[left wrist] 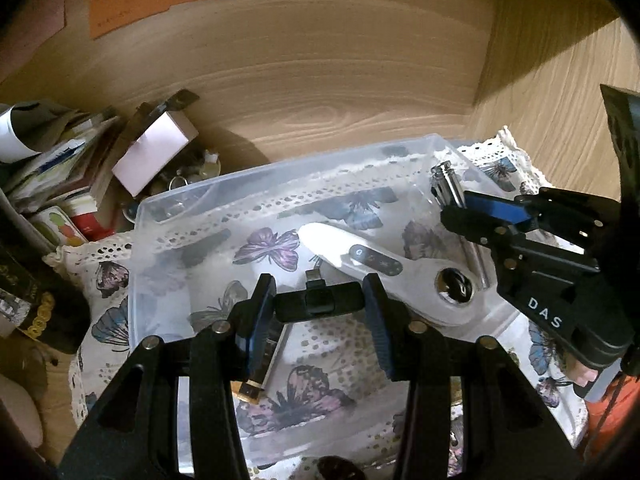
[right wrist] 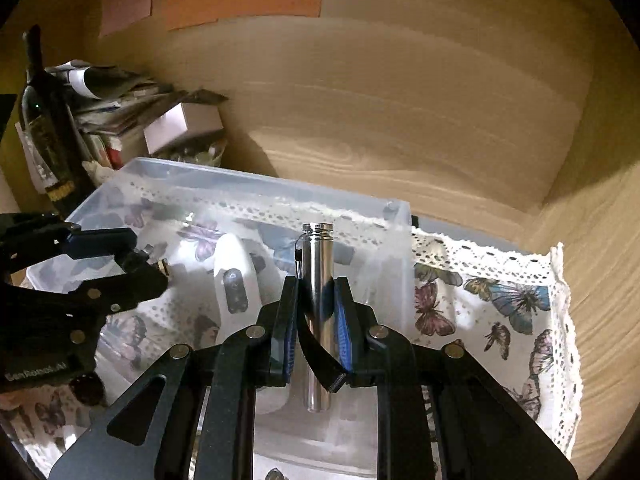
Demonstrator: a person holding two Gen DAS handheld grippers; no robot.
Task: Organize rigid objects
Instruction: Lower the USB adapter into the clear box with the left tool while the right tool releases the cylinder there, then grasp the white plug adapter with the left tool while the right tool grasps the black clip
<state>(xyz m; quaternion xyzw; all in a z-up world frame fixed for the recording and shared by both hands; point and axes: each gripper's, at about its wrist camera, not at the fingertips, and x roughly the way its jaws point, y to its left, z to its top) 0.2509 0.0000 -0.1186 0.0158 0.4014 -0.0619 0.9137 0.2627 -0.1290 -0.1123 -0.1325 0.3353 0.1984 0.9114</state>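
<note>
A clear plastic bin [left wrist: 160, 216] stands on a butterfly cloth. My left gripper [left wrist: 318, 304] is shut on a small black adapter with a plug tip [left wrist: 316, 302], held over the bin. Inside the bin lie a white handheld device [left wrist: 360, 256] and a gold-ended bar [left wrist: 256, 384]. My right gripper [right wrist: 317, 300] is shut on a shiny metal cylinder [right wrist: 316, 264] with a black strap, held over the bin's right part [right wrist: 400, 240]. The right gripper also shows in the left wrist view [left wrist: 460, 208], and the left gripper in the right wrist view [right wrist: 136, 260].
A dark bottle [right wrist: 44, 128] and a pile of books, papers and a white box [left wrist: 156, 152] stand left of the bin. Wooden walls close the back and right. The lace-edged butterfly cloth [right wrist: 512, 300] lies right of the bin.
</note>
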